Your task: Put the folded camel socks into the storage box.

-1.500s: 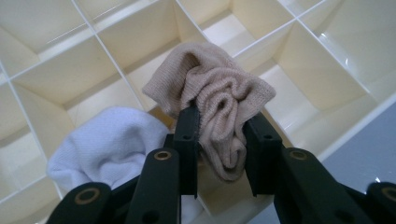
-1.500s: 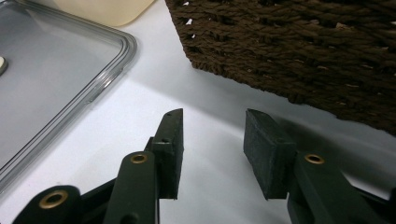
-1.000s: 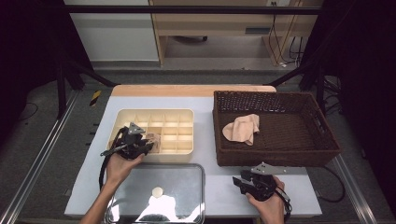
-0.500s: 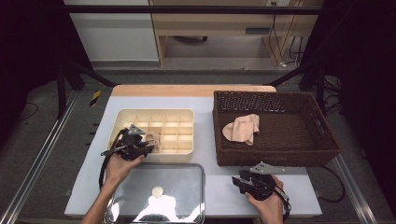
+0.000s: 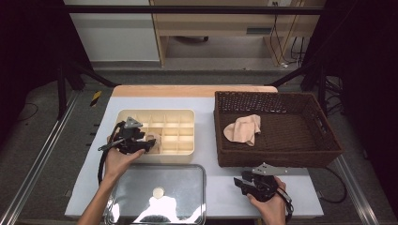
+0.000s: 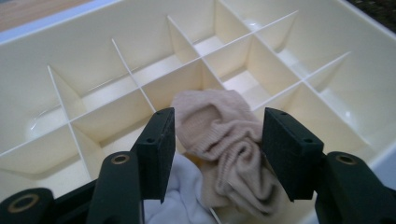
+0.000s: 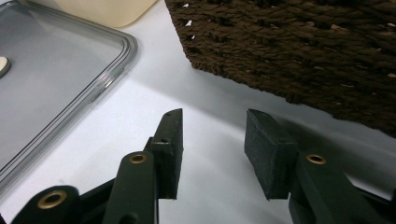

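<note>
Socks are being sorted from a basket (image 5: 328, 140) into a divided box (image 5: 185, 115), as far as can be judged. Nearest on the worktop (image 5: 211, 187), a clear lid (image 5: 197, 171) is laid, and the right hand-held gripper (image 7: 212, 149) is held beside it with jaws apart and nothing between them. The left hand-held gripper (image 6: 217, 144) is seen at the near left compartment of the box; its jaws have just been opening, and a beige sock (image 6: 224, 140) lies between them, no longer pressed. A white cloth (image 6: 175, 196) is beside it. Farther off, one more sock (image 5: 244, 129) is left in the basket, so the work seems partly done.
</note>
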